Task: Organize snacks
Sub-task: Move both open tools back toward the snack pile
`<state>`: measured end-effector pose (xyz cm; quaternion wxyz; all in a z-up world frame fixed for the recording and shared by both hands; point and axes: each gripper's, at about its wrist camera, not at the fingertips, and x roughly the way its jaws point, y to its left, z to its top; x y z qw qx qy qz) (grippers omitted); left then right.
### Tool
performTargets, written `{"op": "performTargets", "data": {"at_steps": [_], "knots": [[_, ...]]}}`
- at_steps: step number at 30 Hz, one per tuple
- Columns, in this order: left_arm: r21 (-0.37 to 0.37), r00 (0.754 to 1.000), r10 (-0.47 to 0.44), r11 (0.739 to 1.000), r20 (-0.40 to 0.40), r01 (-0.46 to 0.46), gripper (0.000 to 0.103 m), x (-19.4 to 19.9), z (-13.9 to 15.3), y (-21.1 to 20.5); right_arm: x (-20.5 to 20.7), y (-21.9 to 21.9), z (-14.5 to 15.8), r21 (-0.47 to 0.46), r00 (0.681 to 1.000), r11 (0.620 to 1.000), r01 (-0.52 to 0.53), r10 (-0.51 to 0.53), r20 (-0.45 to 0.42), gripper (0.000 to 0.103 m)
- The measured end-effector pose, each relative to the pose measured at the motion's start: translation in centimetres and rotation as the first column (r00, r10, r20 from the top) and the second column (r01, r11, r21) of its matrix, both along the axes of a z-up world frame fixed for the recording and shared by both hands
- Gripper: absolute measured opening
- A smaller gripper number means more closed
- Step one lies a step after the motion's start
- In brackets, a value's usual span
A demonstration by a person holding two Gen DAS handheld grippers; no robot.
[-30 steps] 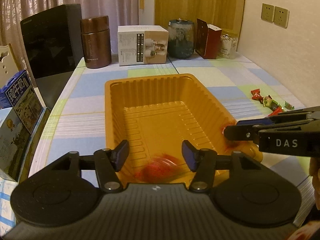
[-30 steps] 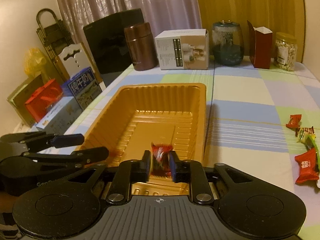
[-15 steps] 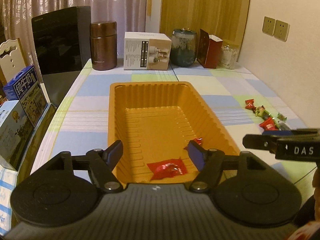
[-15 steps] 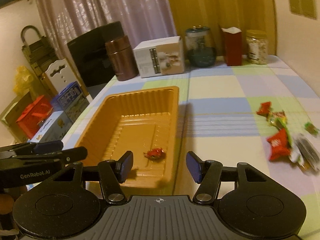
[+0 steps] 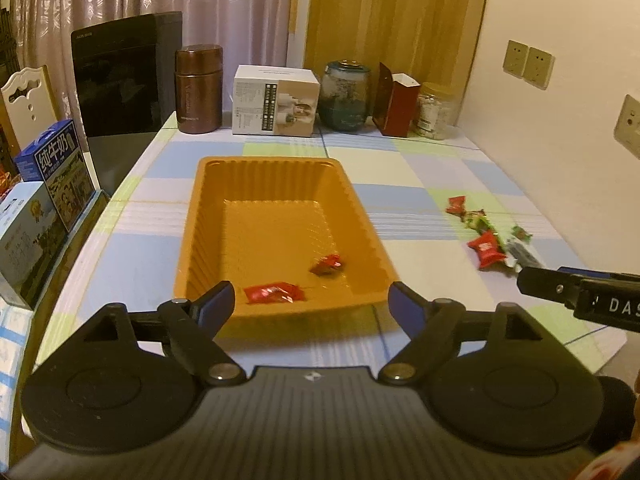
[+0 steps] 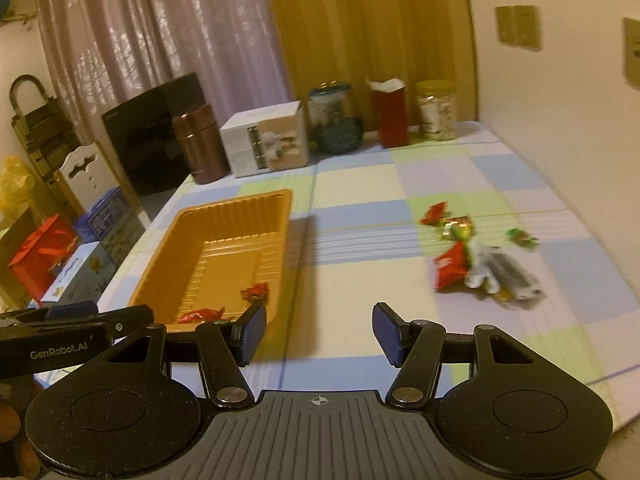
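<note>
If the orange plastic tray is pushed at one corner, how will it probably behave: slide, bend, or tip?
The orange tray looks thin and ribbed, so it is probably light and would slide easily on the smooth tablecloth. Its walls may flex a little under a push. With only two red candies inside, little weighs it down, so it may turn rather than tip.

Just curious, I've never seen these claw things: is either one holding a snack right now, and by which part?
No, nothing is held. The left gripper has its jaws opening, empty; the right gripper stands open and empty. Two red candies lie loose in the orange tray.
</note>
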<state>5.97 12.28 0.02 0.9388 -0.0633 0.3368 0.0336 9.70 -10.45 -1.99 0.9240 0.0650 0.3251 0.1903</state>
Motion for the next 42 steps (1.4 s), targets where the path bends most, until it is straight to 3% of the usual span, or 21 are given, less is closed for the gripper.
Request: {"op": "performTargets", "data": {"at_steps": [12,16,25,42], "knots": [[-0.016,0.998,-0.065,0.998,0.009,0.065,0.093,-2.6,1.3,-5.3,-3.9,-6.2,1.5,-0.027,0.994,0.994,0.11,-0.11,0.008,0.061],[-0.02,0.995,-0.093,0.995,0.018,0.094,0.095,-2.8,1.7,-6.8,-4.7,-7.6,1.6,-0.03,0.99,0.989,0.142,-0.142,0.013,0.069],[-0.019,0.99,-0.141,0.99,0.03,0.142,0.097,-2.4,2.2,-9.3,-5.6,-10.6,1.7,-0.028,0.981,0.98,0.195,-0.194,0.017,0.074],[-0.017,0.982,-0.185,0.983,0.026,0.185,0.097,-2.2,2.1,-11.1,-5.6,-12.3,1.4,-0.023,0.975,0.975,0.221,-0.221,0.003,0.074]]}}
